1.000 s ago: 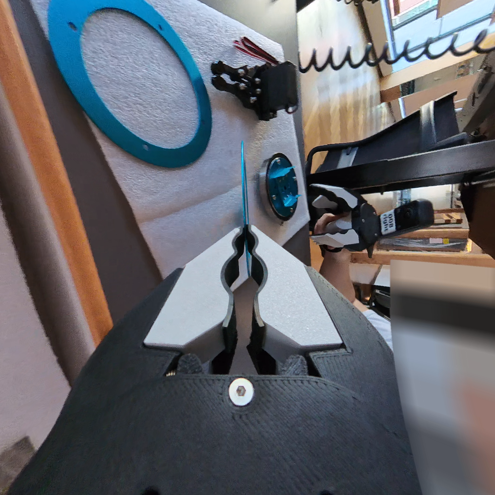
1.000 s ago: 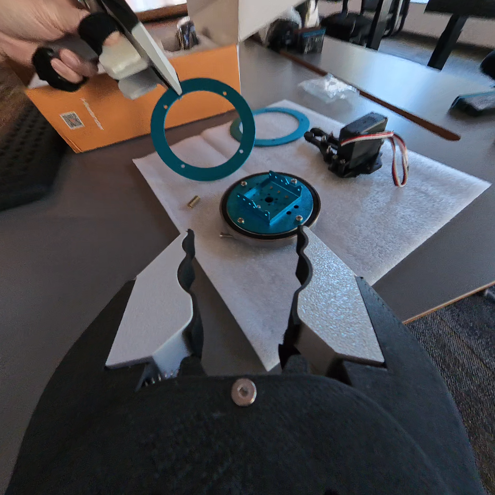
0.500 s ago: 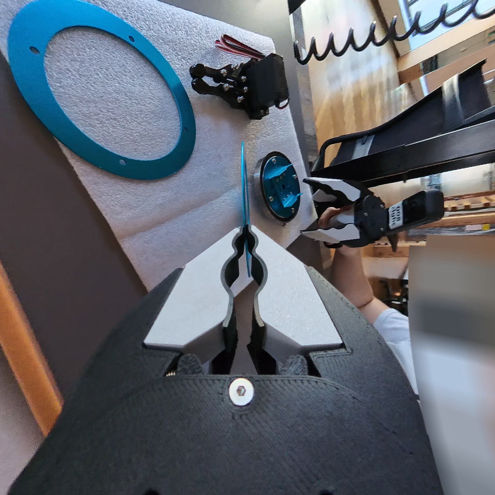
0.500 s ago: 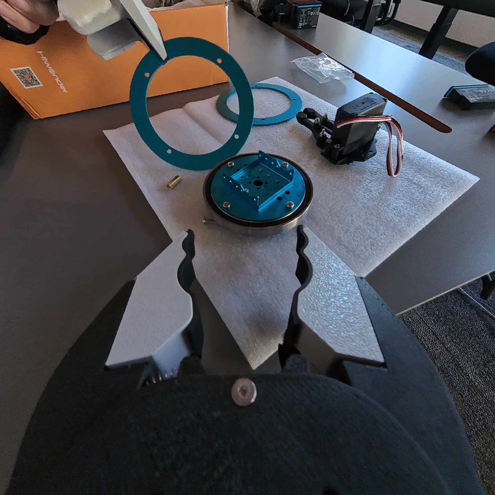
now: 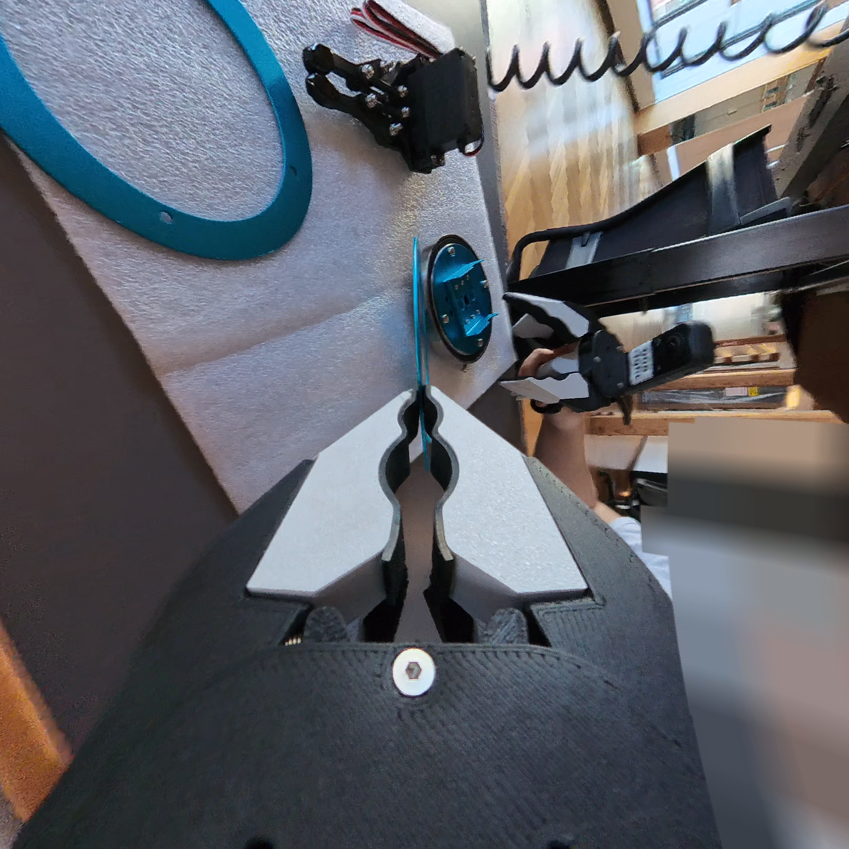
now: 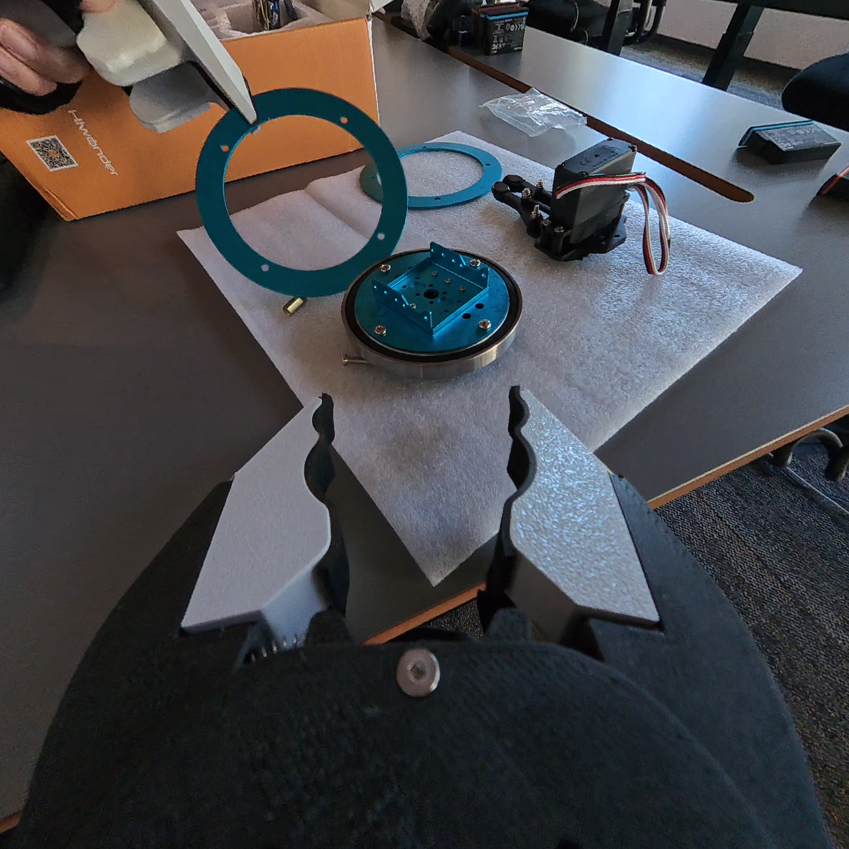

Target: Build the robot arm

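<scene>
Teal anodised metal, thin as a washer: a flat ring (image 6: 301, 193) hangs in the air, pinched at its upper rim between the closed fingers of the left gripper (image 5: 421, 395), just above and beside a round turntable base (image 6: 432, 312) with a blue bracket bolted on top. In the left wrist view the ring shows edge-on, a sliver running forward from the fingertips. It looks light and stiff, with a smooth finish likely to slip or pivot in a narrow pinch; a hold on the flat band between the small screw holes seems surest. The right gripper (image 6: 420, 399) hovers low at the near edge of a white foam sheet (image 6: 597, 344), jaws wide apart and empty. On the sheet lie a second teal ring (image 6: 487, 179), a black servo assembly (image 6: 583, 202) with striped wires, a brass standoff (image 6: 294, 304) and a loose screw (image 6: 354, 361). An orange cardboard box (image 6: 151, 151) stands behind on the grey table (image 6: 115, 390).
</scene>
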Motion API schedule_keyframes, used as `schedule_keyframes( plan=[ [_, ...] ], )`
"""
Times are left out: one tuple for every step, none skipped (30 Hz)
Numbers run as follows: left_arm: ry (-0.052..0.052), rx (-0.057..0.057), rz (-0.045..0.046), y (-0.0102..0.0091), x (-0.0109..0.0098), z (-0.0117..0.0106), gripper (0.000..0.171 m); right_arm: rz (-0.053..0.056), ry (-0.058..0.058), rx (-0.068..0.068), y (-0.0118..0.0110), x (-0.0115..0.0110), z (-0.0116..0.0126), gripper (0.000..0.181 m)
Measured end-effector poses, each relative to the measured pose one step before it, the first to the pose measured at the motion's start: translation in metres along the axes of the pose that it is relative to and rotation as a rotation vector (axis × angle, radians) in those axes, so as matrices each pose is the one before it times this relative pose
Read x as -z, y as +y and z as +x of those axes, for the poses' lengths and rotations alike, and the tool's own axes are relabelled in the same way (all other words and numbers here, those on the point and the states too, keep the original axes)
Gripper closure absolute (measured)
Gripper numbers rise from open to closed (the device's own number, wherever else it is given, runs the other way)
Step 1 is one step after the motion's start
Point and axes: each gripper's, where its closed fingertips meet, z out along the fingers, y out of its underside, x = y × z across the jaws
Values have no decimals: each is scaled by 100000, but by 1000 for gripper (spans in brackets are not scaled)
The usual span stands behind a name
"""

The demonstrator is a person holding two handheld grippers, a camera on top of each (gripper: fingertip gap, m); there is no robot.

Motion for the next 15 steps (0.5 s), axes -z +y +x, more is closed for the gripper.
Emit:
schedule_keyframes(
  plan=[
    [-2801, -2399, -999, 46, -106, -300, 171, 212, 207, -239, 46, 38, 49, 105],
    [-1658, -1315, -483, -42, -84, -183, 171, 266, 104, -200, 11, 46, 22, 105],
    [652, 456, 57, -119, -40, 113, 171, 71, 30, -325, 28, 41, 24, 105],
    [1235, 809, -121, -103, -40, 160, 171, -106, -34, -288, 35, 38, 25, 105],
    [-745, -389, -1024, 11, -56, -124, 171, -65, 175, 65, 26, 44, 28, 105],
    [-3211, -1655, -1991, 161, -88, -481, 170, -38, 233, 439, 9, 32, 34, 105],
    [-4862, -2125, -1937, 196, -110, -702, 168, -155, 111, 526, 11, 30, 9, 105],
    [-5537, -2175, -1641, 202, -129, -766, 166, -85, 54, 480, -8, 29, -3, 105],
    [-4978, -2676, -1356, 192, -149, -623, 164, 176, 50, 437, -42, 18, 0, 105],
    [-3692, -2523, -718, 77, -134, -366, 164, 275, 14, 254, -38, 3, -2, 105],
    [-1510, -1701, -251, -18, -70, -29, 164, 131, -97, -18, -12, -19, -7, 105],
    [250, -737, 34, -112, 1, 191, 164, 116, -221, -136, -9, -42, -39, 105],
    [528, -212, 730, -267, 91, 174, 165, 112, -257, -148, 1, -46, -44, 105],
    [-486, -424, 1058, -365, 161, -13, 165, 103, -183, -43, 0, -52, -47, 105],
    [-1384, -801, 847, -371, 256, -188, 165, -3, -85, 90, -5, -45, -46, 105]
  ],
)
